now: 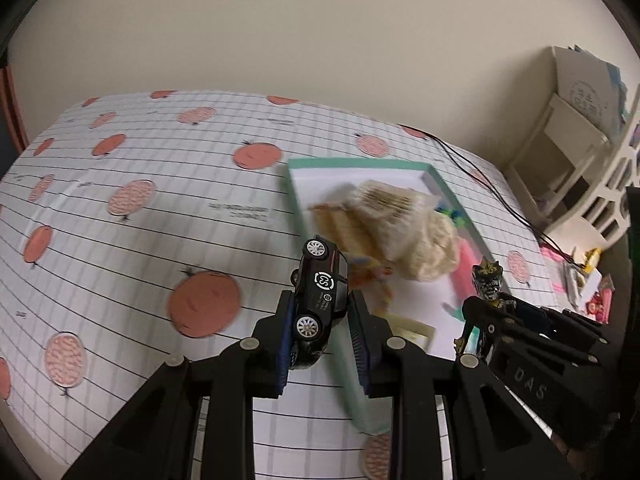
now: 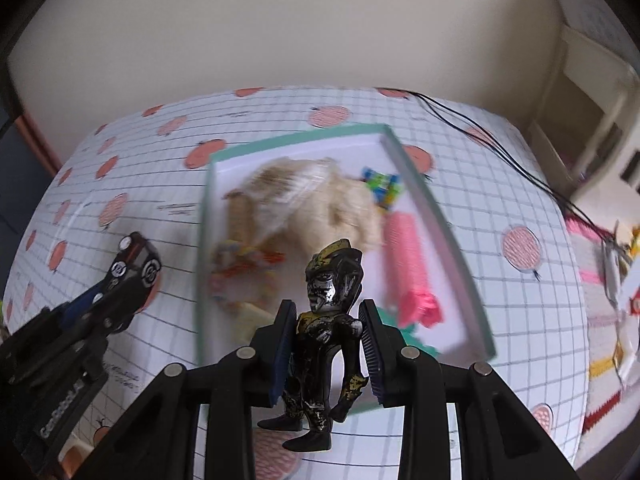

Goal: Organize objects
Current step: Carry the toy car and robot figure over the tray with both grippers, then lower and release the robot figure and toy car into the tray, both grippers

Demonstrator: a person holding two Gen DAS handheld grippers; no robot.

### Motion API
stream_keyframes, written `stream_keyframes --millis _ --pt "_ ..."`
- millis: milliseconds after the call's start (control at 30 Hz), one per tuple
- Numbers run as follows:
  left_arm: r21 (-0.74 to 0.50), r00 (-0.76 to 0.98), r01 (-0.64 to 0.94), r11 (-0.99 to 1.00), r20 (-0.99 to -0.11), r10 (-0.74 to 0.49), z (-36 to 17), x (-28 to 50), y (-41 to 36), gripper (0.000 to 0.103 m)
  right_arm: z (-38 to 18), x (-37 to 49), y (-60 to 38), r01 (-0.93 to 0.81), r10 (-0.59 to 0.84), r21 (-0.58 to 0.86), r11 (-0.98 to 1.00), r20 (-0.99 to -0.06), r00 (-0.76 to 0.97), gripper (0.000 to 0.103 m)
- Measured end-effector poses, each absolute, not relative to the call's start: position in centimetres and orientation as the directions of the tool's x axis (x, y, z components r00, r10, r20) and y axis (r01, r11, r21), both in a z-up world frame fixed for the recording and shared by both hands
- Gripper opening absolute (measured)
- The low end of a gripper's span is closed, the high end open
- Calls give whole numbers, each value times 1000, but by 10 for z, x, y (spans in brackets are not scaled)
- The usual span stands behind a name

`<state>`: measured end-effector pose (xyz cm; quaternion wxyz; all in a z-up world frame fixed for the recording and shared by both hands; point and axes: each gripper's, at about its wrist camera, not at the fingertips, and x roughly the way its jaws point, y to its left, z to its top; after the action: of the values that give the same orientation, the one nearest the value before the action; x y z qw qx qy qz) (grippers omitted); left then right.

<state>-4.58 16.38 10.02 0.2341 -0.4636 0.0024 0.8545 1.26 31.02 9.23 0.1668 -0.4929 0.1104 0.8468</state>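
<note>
Looking down, we see a green tray [image 2: 416, 188] full of toys on the checked cloth [image 1: 140, 240]. Our left gripper [image 1: 320, 316] pinches a black toy car [image 1: 318, 300] by its sides, nose down, long way up, just left of the tray. Our right gripper [image 2: 326, 334] squeezes a black and gold figure [image 2: 328, 320], head up, over the tray's near edge.

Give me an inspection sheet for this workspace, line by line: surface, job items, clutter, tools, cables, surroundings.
Surface: table under a grid cloth printed with oranges.
Job's things: green-rimmed tray holding a pale fluffy item, pink roller, small colourful pieces.
Clutter: pink and yellow items at the table's right edge.
Tools: left tool shut on black toy car; right tool shut on black figurine, over the tray.
Cables: black wires crossing the far right corner.
Surroundings: plain wall, cream shelf unit.
</note>
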Motion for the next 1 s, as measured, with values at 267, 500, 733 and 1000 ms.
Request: stream_keyframes --millis 267,500,733,1000 --pt "-255 -394 -455 -853 -801 450 90 -31 196 28 87 26 344 -475 186 46 -879 -883 -430 35" --pt "-276 -356 -483 -831 -806 474 81 -19 221 28 84 31 352 -490 196 41 -871 -886 -421 35" --pt "-303 -321 -482 -822 -812 487 71 -14 237 28 82 27 355 -480 193 43 -876 -881 -432 35" --pt "-319 -329 -483 -816 -797 506 73 -15 240 28 81 23 357 -475 183 61 -878 -874 -451 35"
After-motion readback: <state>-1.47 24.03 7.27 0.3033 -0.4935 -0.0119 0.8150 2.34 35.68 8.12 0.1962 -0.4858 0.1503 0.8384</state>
